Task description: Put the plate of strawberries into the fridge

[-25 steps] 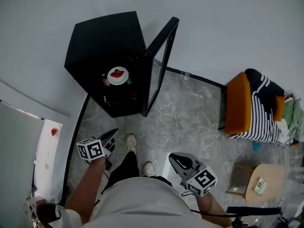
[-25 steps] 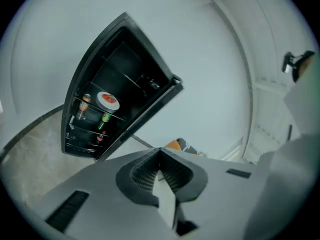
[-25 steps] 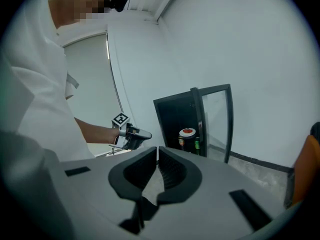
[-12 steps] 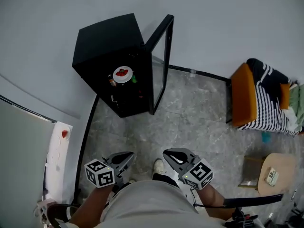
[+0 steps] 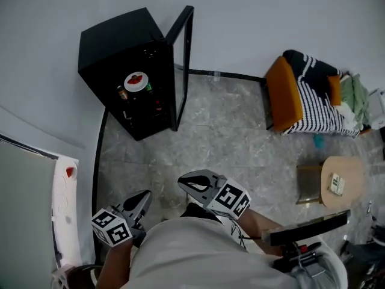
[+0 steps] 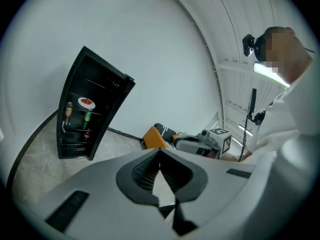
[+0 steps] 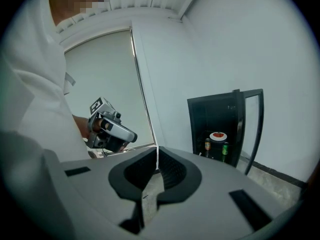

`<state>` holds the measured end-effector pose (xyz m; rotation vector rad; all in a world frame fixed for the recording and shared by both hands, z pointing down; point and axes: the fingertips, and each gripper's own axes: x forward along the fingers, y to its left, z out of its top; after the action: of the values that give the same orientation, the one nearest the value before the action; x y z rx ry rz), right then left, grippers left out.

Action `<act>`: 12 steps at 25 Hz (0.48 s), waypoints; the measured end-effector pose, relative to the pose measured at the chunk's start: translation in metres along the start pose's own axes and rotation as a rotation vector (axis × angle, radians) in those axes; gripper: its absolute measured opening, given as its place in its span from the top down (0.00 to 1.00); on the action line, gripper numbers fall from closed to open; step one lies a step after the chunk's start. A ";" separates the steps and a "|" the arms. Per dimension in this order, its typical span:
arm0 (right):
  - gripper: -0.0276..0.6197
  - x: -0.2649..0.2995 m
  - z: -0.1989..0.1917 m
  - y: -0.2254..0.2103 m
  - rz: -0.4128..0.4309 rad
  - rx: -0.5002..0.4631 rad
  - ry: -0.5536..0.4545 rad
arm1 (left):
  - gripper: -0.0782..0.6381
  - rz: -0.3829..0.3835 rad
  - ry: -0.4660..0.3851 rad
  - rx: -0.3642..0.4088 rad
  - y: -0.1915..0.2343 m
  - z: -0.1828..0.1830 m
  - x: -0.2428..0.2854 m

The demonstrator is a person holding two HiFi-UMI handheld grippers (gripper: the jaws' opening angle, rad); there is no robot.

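Note:
The white plate of strawberries rests on an upper shelf inside the black fridge, whose glass door stands open. The plate shows small in the left gripper view, and the plate also shows in the right gripper view. My left gripper is shut and holds nothing, low at the left, far from the fridge. My right gripper is also shut and empty, close to my body. Both jaw pairs meet with nothing between them.
Bottles and cans stand on the fridge shelves below the plate. An orange chair with a striped cloth stands at the right, with a small round wooden table below it. A white counter edge with a strawberry lies at the left.
I have backed away from the fridge and turned a little. Both grippers have dropped toward my body and the right one moved left. The plate stays on the fridge shelf.

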<state>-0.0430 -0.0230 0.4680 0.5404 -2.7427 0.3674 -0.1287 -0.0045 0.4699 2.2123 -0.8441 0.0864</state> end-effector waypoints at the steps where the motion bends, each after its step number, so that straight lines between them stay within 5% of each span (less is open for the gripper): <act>1: 0.92 0.004 0.000 0.010 0.004 -0.007 0.003 | 0.87 0.004 -0.008 -0.001 0.001 -0.004 -0.011; 12: 0.92 0.013 -0.017 0.129 -0.005 -0.021 0.022 | 0.87 -0.017 -0.016 -0.017 -0.011 -0.071 -0.098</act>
<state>-0.1027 0.0938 0.4643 0.5342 -2.7204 0.3409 -0.1852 0.1024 0.4832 2.2066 -0.8320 0.0539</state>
